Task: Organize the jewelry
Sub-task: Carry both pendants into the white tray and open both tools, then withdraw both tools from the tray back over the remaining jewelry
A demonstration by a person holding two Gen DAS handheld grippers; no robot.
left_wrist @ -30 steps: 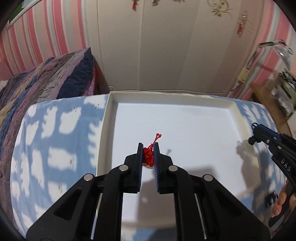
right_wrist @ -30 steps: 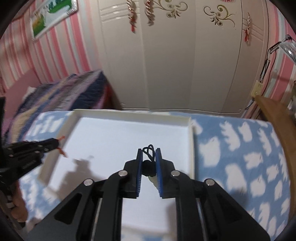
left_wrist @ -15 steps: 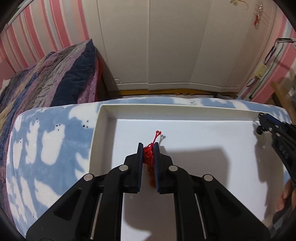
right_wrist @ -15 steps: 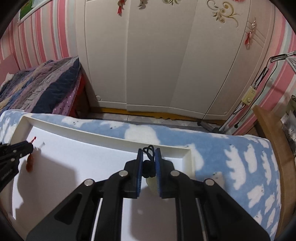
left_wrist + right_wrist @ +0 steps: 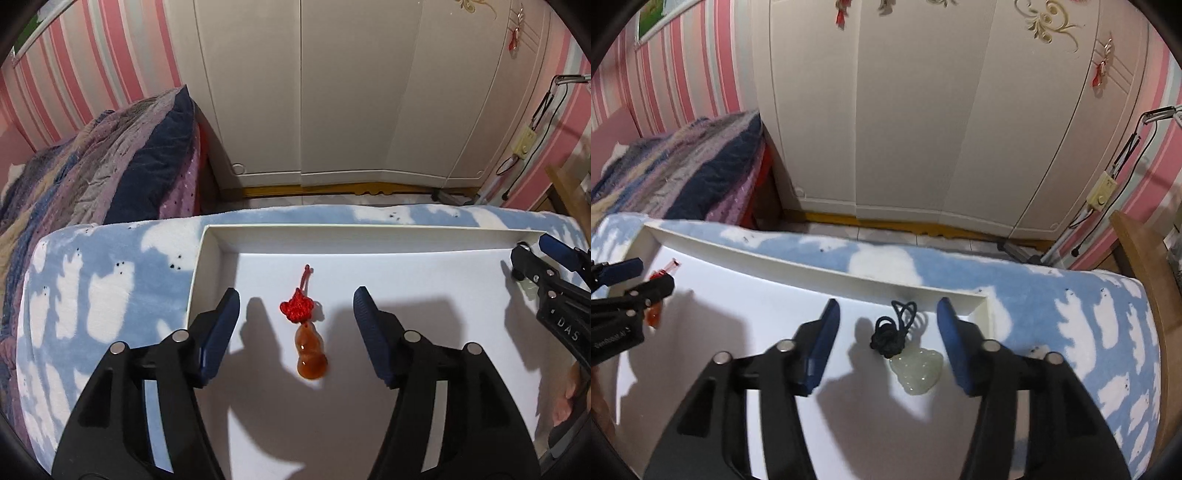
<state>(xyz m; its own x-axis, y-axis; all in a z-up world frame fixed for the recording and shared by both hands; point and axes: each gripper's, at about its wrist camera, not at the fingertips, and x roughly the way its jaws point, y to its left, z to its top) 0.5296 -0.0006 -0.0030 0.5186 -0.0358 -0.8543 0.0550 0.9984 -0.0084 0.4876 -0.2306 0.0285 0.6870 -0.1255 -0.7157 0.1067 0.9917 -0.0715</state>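
A red gourd pendant on a red knotted cord [image 5: 308,343] lies flat in the white tray [image 5: 369,234] near its far left corner. My left gripper [image 5: 295,314] is open around it, fingers apart on either side, touching nothing. A pale green jade pendant on a black knotted cord [image 5: 916,367] lies in the tray [image 5: 812,264] near its far right corner. My right gripper [image 5: 888,321] is open around it. The right gripper also shows in the left wrist view [image 5: 532,266], and the left gripper in the right wrist view [image 5: 639,280].
The tray sits on a blue cloth with white cloud shapes [image 5: 92,295]. A bed with a striped purple quilt [image 5: 92,166] is to the left. White wardrobe doors [image 5: 332,92] stand behind. A wooden edge [image 5: 1145,277] is at the right.
Both grippers have opened and let go of their pendants, which now lie on the tray floor near its far edge. Both grippers had moved toward the tray's far side.
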